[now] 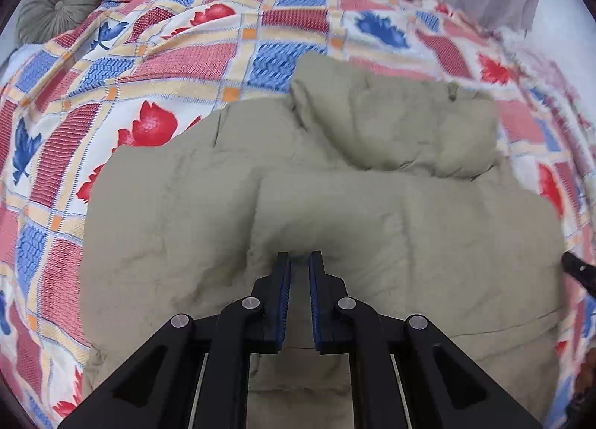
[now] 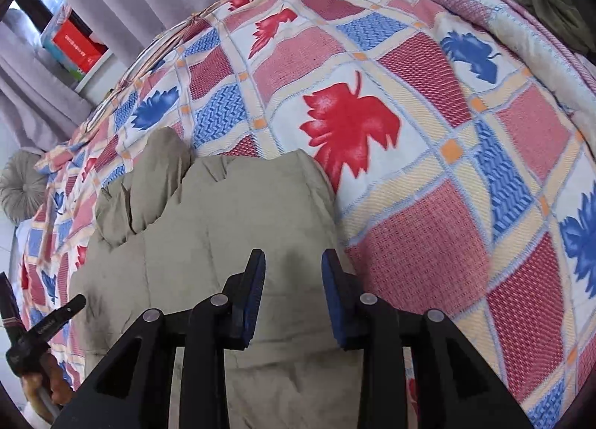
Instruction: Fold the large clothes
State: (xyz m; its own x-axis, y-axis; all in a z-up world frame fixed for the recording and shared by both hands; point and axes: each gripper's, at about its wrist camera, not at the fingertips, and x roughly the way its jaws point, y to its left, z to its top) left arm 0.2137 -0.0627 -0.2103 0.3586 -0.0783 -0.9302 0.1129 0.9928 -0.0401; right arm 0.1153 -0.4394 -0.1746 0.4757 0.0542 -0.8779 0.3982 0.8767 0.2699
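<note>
A large khaki padded jacket (image 1: 316, 198) lies spread on a patterned bedspread (image 1: 130, 67), with one puffy part folded over at its far side (image 1: 402, 123). My left gripper (image 1: 299, 261) hovers just over the jacket's middle, its jaws nearly together with a narrow empty gap. In the right wrist view the jacket (image 2: 223, 224) lies left of centre. My right gripper (image 2: 294, 261) is open and empty above the jacket's right edge. The left gripper's tip (image 2: 56, 317) shows at the lower left there.
The bedspread (image 2: 428, 168) has red and blue leaf squares and covers the whole bed. A round grey cushion (image 1: 56, 8) lies at the far left corner. A dark green garment (image 2: 551, 4) lies at the far right. Curtains and a shelf with boxes (image 2: 74, 45) stand behind.
</note>
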